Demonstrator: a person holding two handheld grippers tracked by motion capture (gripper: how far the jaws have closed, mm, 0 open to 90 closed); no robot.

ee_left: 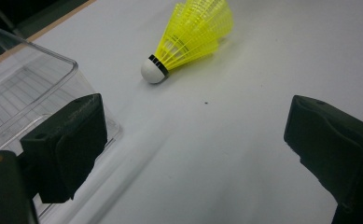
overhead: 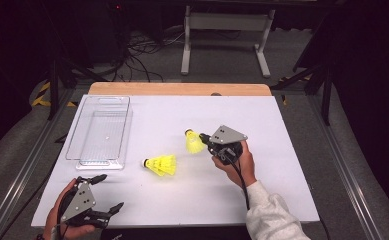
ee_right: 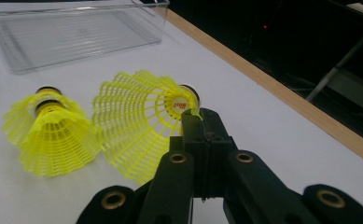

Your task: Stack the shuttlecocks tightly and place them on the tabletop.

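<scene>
Shuttlecock, yellow, is clamped by its skirt rim in the right gripper, whose jaws are closed on the mesh; it sits near the middle of the surface, cork toward the far edge. The right gripper view shows the pinch close up: the jaws meet on the skirt's edge, and red print marks the inside of the cork. A second shuttlecock lies on its side just beside the first, toward the near edge, cork pointing at the left edge. The left gripper is wide open, holding nothing, by the near left corner. Its own view shows the second shuttlecock ahead between the spread jaws. A clear bin stands along the left edge with nothing inside; the left gripper view shows its near corner just beside one jaw.
</scene>
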